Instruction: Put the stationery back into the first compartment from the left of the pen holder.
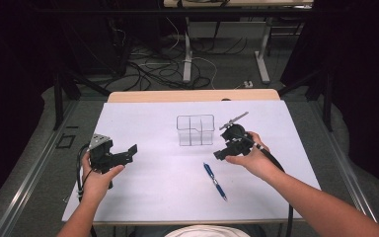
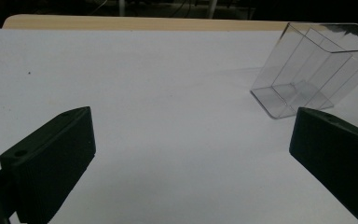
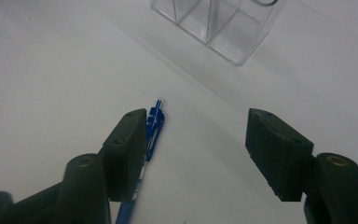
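Note:
A blue pen [image 1: 215, 181] lies on the white sheet [image 1: 153, 192], near the front and right of the middle. A clear divided box [image 1: 195, 130] stands upright at the centre of the sheet. My right gripper [image 1: 222, 150] hovers between the box and the pen. In the right gripper view its jaws [image 3: 196, 121] stand apart with nothing between them. The pen [image 3: 154, 126] lies on the sheet partly behind the left jaw, and the box [image 3: 219, 23] sits farther off. My left gripper [image 1: 131, 153] rests at the left, open wide [image 2: 191, 121], pointing toward the box [image 2: 307, 70].
The white sheet covers most of a wooden table [image 1: 192, 95]. Beyond the far edge are desk legs and tangled cables [image 1: 168, 69] on the floor. A thin dark rod [image 1: 234, 120] juts up beside the right gripper.

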The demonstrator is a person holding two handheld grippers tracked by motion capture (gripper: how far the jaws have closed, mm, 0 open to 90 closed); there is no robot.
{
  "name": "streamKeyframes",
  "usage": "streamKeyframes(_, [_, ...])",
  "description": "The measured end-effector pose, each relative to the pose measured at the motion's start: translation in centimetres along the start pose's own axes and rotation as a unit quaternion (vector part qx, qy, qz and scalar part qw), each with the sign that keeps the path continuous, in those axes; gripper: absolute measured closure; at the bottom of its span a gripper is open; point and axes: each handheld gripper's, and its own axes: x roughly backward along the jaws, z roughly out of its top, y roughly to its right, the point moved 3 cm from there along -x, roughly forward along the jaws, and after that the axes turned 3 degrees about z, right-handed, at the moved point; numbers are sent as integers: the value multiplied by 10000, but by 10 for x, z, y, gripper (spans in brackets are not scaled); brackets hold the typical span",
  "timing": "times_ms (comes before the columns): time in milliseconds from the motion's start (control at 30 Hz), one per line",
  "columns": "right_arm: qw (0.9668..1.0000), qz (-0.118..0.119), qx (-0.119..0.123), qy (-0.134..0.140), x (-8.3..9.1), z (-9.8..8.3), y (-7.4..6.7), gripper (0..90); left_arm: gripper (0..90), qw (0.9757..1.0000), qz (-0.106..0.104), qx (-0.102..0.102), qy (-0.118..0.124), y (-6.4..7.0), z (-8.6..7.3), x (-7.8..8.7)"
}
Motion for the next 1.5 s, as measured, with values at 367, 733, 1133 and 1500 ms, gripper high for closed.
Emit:
streamKeyframes(367, [9973,83,-130,-723,-17,-14,-12,435,0,10000,-30,-76,-56,2,-2,-1])
streamKeyframes(733, [9928,282,-745,-895,-32,-24,-11,571,0,9999,-59,-87,-61,3,-2,-2])
streamKeyframes(1133, [9833,476,-1309,-1168,-44,-33,-14,661,0,9999,-68,-86,-85,3,-3,-2])
streamKeyframes(1500, [9780,574,-1378,-1460,-56,-39,-19,703,0,9999,-75,-59,-115,3,-3,-3])
